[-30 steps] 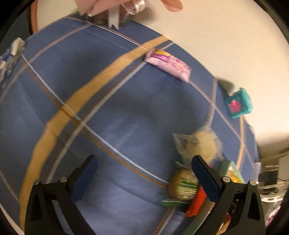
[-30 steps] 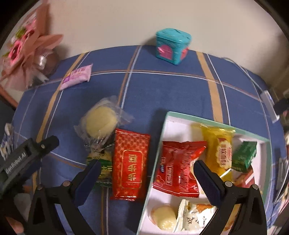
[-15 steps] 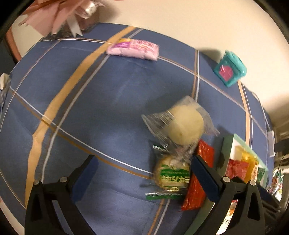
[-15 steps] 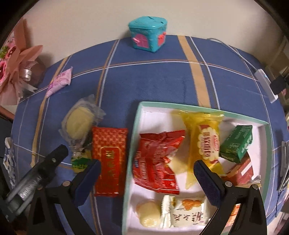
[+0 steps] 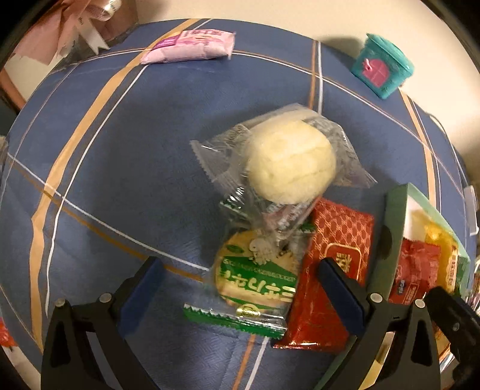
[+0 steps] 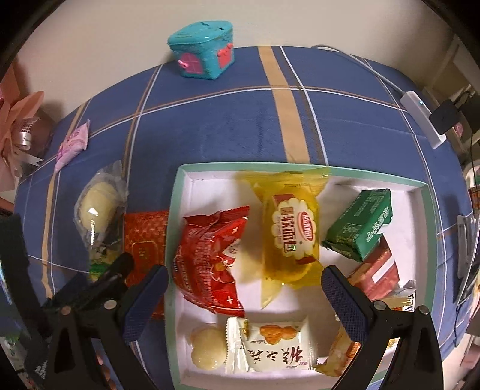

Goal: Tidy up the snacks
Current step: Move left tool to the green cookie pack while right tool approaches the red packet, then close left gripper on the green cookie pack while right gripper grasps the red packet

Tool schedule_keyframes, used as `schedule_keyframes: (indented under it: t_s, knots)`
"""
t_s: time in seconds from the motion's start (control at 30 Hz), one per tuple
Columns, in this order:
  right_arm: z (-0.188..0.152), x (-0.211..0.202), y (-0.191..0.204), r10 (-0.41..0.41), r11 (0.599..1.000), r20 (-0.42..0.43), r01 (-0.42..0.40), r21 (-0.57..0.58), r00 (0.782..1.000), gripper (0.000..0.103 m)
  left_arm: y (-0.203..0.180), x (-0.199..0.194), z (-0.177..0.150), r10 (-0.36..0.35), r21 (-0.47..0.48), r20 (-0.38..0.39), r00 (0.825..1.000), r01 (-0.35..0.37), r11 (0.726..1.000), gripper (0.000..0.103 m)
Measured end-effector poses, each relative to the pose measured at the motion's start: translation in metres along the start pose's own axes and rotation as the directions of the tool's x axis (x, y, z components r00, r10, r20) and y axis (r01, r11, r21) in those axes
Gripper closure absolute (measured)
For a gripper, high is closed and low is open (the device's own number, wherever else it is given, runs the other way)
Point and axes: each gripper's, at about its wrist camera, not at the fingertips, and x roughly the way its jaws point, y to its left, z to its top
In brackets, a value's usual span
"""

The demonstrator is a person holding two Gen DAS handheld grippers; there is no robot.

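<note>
My left gripper (image 5: 240,288) is open and empty, low over a green-labelled round biscuit pack (image 5: 255,279). A pale bun in clear wrap (image 5: 289,162) lies just beyond it, and a flat red packet (image 5: 330,258) lies to the right. My right gripper (image 6: 244,295) is open and empty above the mint-rimmed white box (image 6: 175,210). The box holds a red bag (image 6: 210,261), a yellow cake pack (image 6: 289,228), a green carton (image 6: 358,225) and several other snacks. A pink packet (image 5: 192,46) lies far back on the blue cloth.
A teal toy house (image 6: 205,49) stands at the table's far edge by the wall. Pink ribbon flowers (image 5: 75,27) sit at the back left. A white power strip and cable (image 6: 423,118) lie at the right edge.
My left gripper has swung right and closer, so the biscuit pack and bun now sit between its fingers. My right gripper has moved right over the box.
</note>
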Motion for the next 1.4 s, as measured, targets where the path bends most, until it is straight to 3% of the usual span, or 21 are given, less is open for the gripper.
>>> schedule_keyframes:
  t_s: [0.17,0.37,0.43,0.83,0.97,1.17,1.3,1.4]
  knots:
    - [0.000,0.000,0.000,-0.006,1.000,-0.006,0.006,-0.002,1.000,0.000,0.017,-0.004,0.005,0.023,-0.039,0.011,1.000,-0.023,0.999,0.003]
    - [0.001,0.000,0.012,0.018,0.999,-0.003,-0.018,-0.027,1.000,0.000,0.029,-0.010,0.009,0.011,-0.055,0.027,1.000,-0.009,0.998,0.041]
    - [0.000,0.000,0.019,0.031,0.999,-0.002,-0.031,-0.037,1.000,0.000,0.032,-0.012,0.009,0.000,-0.058,0.026,1.000,0.002,0.998,0.049]
    - [-0.003,-0.005,0.070,0.149,0.980,0.035,-0.142,-0.141,0.988,0.000,0.091,-0.017,0.011,0.003,-0.176,-0.015,1.000,-0.006,0.984,0.050]
    - [-0.004,-0.008,0.082,0.139,0.977,0.066,-0.126,-0.169,0.988,0.000,0.115,-0.018,0.014,0.017,-0.217,-0.021,1.000,-0.021,0.976,0.050]
    - [-0.004,-0.017,0.095,0.264,0.952,0.080,-0.246,-0.183,0.961,0.000,0.147,-0.020,0.016,-0.017,-0.246,-0.022,1.000,0.011,0.969,0.050]
    - [-0.008,-0.010,0.106,0.276,0.943,0.067,-0.257,-0.214,0.959,0.000,0.150,-0.020,0.009,-0.026,-0.243,-0.024,0.999,0.019,0.970,0.050]
    - [-0.010,0.001,0.112,0.251,0.945,0.051,-0.233,-0.228,0.967,0.010,0.151,-0.019,0.010,-0.033,-0.241,-0.025,0.999,0.026,0.970,0.050]
